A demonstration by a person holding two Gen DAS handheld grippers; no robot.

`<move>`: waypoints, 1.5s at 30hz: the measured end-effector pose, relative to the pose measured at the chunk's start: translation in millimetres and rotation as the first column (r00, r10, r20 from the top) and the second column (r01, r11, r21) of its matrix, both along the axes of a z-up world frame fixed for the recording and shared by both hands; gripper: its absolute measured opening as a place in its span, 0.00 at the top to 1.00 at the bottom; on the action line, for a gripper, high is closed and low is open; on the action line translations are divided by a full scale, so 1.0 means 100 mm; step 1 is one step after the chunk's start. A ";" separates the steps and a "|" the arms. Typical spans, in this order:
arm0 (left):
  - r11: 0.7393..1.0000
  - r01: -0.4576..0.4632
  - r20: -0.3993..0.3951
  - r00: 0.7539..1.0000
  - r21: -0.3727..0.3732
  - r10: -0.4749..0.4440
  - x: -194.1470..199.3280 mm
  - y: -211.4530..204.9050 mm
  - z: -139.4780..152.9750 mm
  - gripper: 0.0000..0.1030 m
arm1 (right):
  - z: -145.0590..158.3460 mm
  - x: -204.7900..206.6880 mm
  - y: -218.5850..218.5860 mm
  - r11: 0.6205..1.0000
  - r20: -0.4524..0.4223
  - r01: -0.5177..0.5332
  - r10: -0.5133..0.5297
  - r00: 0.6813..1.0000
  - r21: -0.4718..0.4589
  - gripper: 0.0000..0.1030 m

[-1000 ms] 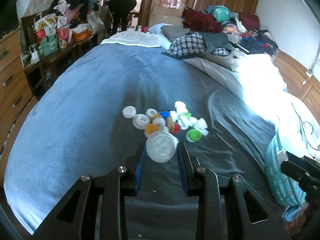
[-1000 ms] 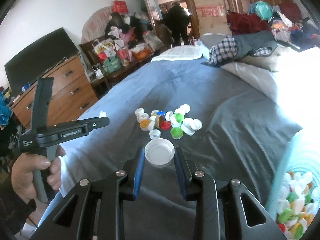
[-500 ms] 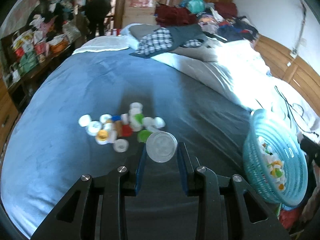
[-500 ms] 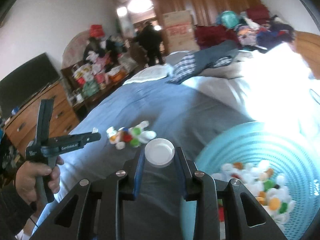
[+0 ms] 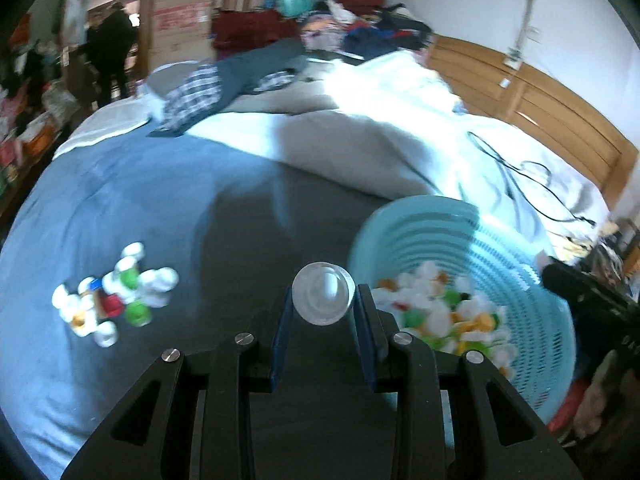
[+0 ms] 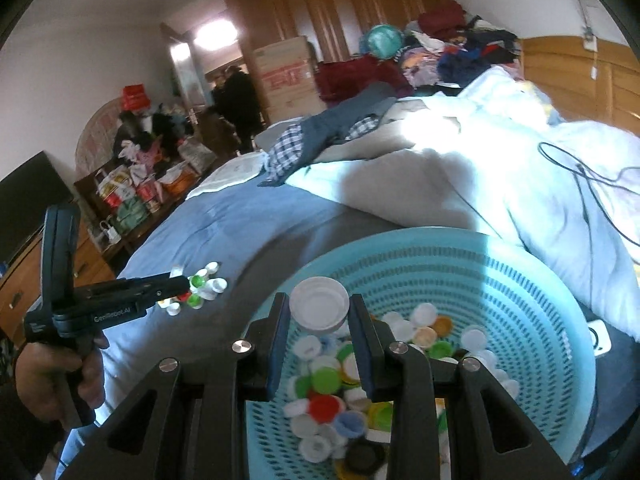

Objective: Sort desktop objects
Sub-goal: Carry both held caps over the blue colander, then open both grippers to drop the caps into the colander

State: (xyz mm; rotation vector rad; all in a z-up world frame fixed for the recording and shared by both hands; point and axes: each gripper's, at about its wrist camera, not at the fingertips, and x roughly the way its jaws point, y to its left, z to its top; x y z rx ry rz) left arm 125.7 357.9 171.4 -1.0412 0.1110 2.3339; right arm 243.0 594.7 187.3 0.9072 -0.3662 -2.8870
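Two caps: one clear cap (image 5: 323,299), one white cap (image 6: 319,309), each clamped in its own tool.

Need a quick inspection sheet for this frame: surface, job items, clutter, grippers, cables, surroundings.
Surface: blue blanket on a bed, white duvet beyond.
Job's things: loose cap pile on the blanket; teal basket already holds many caps.
Clutter: plaid shirt and heaped clothes.
Grippers: left gripper shut on a clear cap; right gripper shut on a white cap above the basket.
Cables: black cable across the duvet.
Surroundings: wooden wardrobe, cardboard box, a person standing in the background.
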 end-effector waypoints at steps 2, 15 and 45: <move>0.999 0.034 -0.002 0.999 0.002 -0.034 0.03 0.17 0.02 0.75 | -0.01 0.02 0.07 1.000 0.002 0.013 -0.013 1.000 0.000 0.68; 0.983 0.183 0.032 0.983 -0.001 -0.183 0.18 0.93 -0.07 0.75 | -0.05 0.08 0.27 0.999 0.006 0.054 -0.054 0.999 0.003 0.68; 0.980 0.200 0.059 0.978 -0.005 -0.199 0.28 1.09 -0.29 0.49 | -0.31 0.04 0.22 0.997 0.090 0.057 -0.062 0.994 0.050 0.68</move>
